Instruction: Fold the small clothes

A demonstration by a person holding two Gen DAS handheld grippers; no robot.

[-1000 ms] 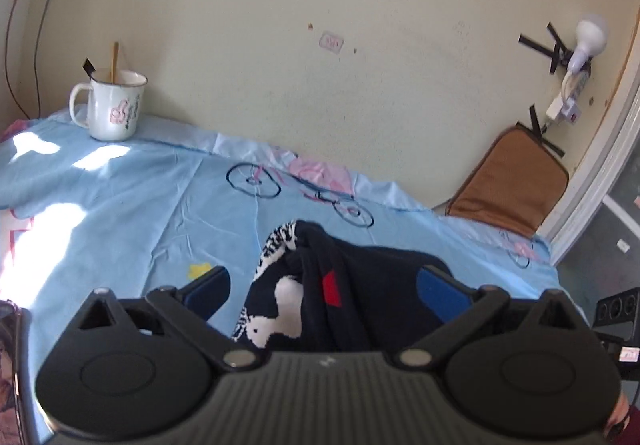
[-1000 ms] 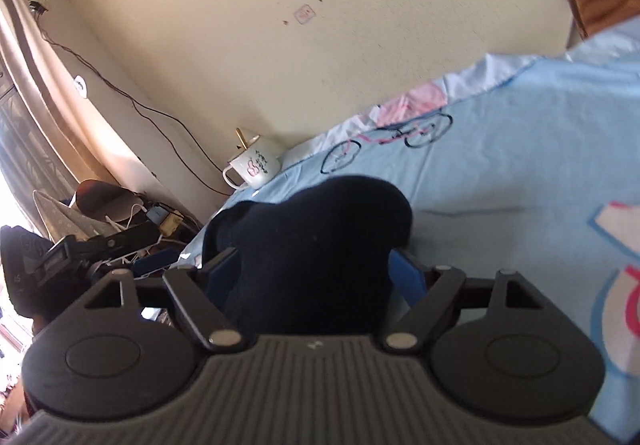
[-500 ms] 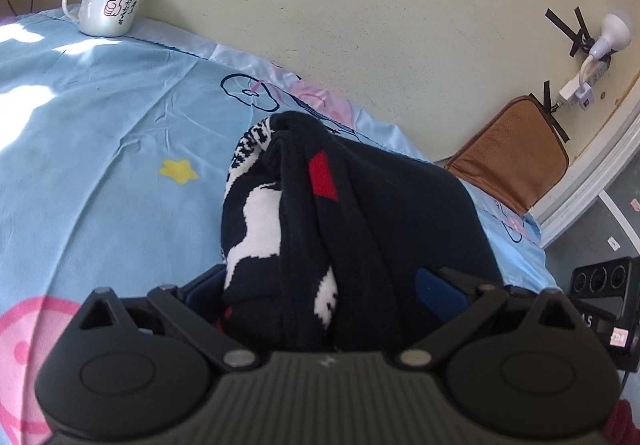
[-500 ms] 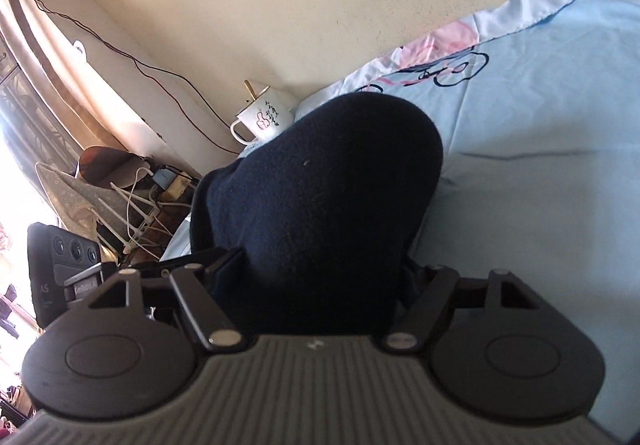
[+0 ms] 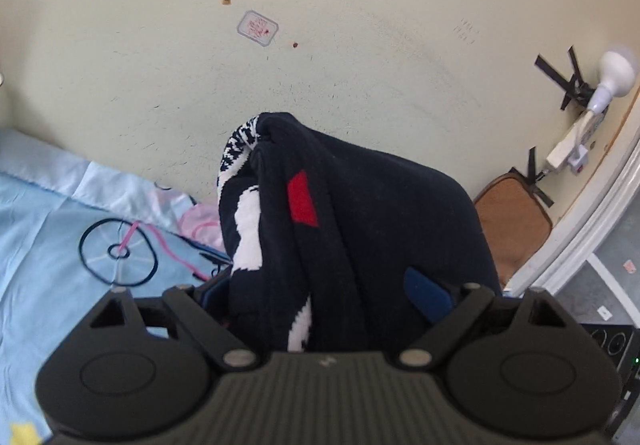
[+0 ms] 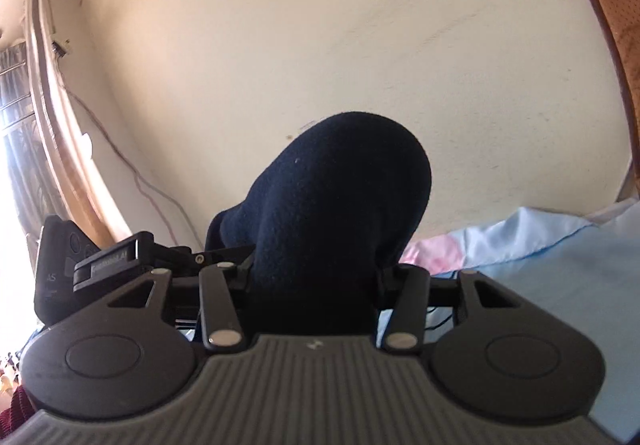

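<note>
Dark knit garment point(image 5: 360, 229) lifted above the blue sheet point(image 5: 48, 245).
Left hand-held gripper point(image 5: 320, 285) and right hand-held gripper point(image 6: 316, 277) each clamped bunched fabric.

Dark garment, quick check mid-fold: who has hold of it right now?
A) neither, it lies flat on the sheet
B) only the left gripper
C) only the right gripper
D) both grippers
D: the dark garment bunches between the fingers of the left gripper, and likewise in the right gripper.
</note>
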